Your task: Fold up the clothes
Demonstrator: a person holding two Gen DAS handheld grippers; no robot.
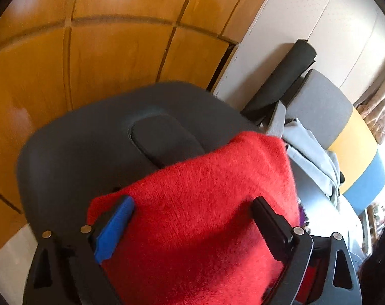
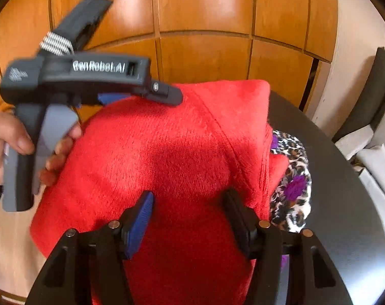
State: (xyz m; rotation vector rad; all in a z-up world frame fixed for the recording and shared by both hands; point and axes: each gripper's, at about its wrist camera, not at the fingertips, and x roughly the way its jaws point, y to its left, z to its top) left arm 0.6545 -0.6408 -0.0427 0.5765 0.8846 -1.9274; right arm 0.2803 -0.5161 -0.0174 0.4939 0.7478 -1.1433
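A wall of orange-brown wooden panels (image 2: 205, 7) fills the background of both views, its top and sides cut off by the dark rim of the lens. In front of it stands a dark grey round table (image 1: 73, 147), with a raised oval patch in its surface; its near edge is hidden behind the gripper bodies in both views.

A red fuzzy sweater (image 2: 172, 152) lies on the table in a thick folded mound. Its lower part runs out of sight beneath both cameras, so its full outline cannot be made out. Just beside its right edge, a leopard-print garment with purple spots (image 2: 291, 178) peeks out, mostly covered by the red knit. Further right sit a pale grey-blue garment (image 1: 312, 152) and a chair with grey, yellow and blue cushions (image 1: 355, 147), blurred and partly washed out by bright light.

The left gripper (image 1: 192, 208) hangs over the sweater with its jaws spread wide, the pads clear of the fabric and nothing clamped. In the right wrist view a hand (image 2: 6, 137) holds its handle; the sleeve is cut off at the edge.

The right gripper (image 2: 187, 203) stands about half open above the red knit; whether its pads press into the fabric cannot be told.
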